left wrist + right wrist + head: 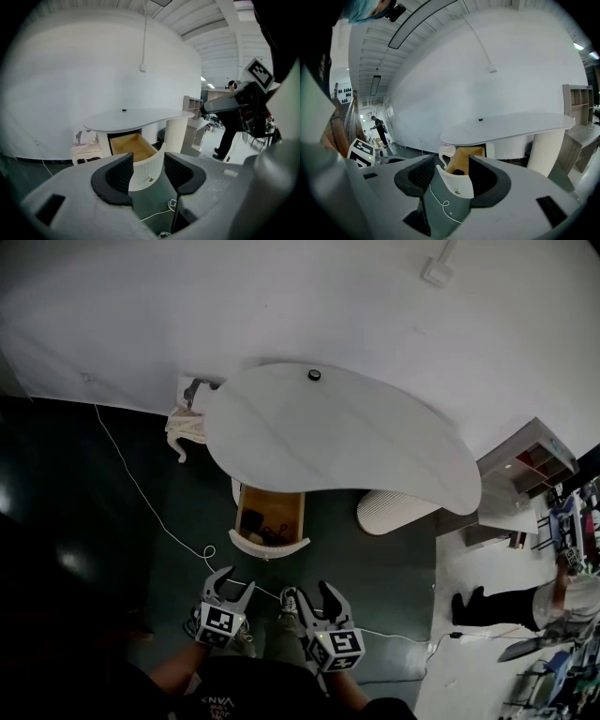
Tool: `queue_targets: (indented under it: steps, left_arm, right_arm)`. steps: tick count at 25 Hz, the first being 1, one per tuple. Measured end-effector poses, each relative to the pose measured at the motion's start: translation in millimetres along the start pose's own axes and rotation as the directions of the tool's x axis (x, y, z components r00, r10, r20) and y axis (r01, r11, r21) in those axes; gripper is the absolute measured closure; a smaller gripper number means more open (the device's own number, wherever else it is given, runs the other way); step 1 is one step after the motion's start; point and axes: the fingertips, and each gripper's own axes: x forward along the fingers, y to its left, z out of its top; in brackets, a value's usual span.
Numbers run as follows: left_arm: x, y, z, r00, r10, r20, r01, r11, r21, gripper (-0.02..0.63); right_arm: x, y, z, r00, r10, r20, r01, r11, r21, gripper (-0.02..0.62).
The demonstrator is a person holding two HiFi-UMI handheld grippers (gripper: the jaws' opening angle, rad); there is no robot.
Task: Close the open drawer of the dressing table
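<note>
two grippers: the left gripper [232,585] and right gripper [316,594] hang side by side over the dark floor, both aimed at the drawer and well short of it.
left jaws: released. the pads stand wide apart with nothing between them, and only the drawer's white face shows through the gap in the left gripper view.
right jaws: released and empty too. the gap frames the drawer face and a loop of white cable [444,204] on the floor.
drawer: the drawer [267,547] is pulled well out from under the left end of the dressing table [375,456]. it has a wooden inside with a few dark things [267,532] lying in it, and a curved white front with a small knob [458,191] at its middle.
step in hand: the approach, as i read it — nothing touches the drawer yet.
how to do it well: meet the front squarely, close to the knob, so the push runs straight along the drawer's travel. a push off to one side of that curved face could skew it. pressing suits this better than gripping. carry on until the front sits flush under the top.
watch for: the cable near the feet, and whether the dark things sit low enough to clear. i cannot tell that from here.
writing: none readable on the table or drawer. the pale print [217,700] on the person's dark clothing is too small to make out, and the marker cubes [221,622] bear square patterns, not words.
</note>
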Motion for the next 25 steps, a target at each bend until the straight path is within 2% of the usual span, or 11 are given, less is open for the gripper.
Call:
queue_targets:
  steps: [5, 11, 15, 20, 25]
  left_arm:
    - [40.0, 0.2, -20.6, 0.999, 0.010, -0.047, -0.010, 1.000, -0.014, 0.405]
    - [82.9, -4.9, -54.2, 0.990, 0.008, -0.139, -0.004, 1.000, 0.028, 0.405]
    - [107.3, -4.5, -74.5, 0.988, 0.033, -0.152, -0.026, 0.998, 0.049, 0.393]
    - [123.6, -5.2, -90.4, 0.983, 0.052, -0.178, -0.049, 0.999, 0.017, 0.382]
    - [143.2, -2.8, -97.4, 0.985, 0.054, -0.166, -0.058, 0.998, -0.015, 0.377]
  right_arm:
    - [12.7, -13.0, -2.4, 1.000, 0.012, -0.015, -0.012, 1.000, -0.006, 0.370]
    - [21.3, -25.3, -22.0, 0.999, 0.012, -0.030, -0.011, 0.999, 0.031, 0.370]
    - [24.7, -29.2, -38.3, 0.999, 0.013, -0.034, -0.011, 0.998, 0.058, 0.370]
    - [26.0, -32.9, -48.3, 1.000, 0.014, -0.027, -0.011, 0.994, 0.105, 0.371]
    - [25.5, -44.5, -55.3, 1.000, -0.004, -0.019, 0.007, 0.991, 0.132, 0.373]
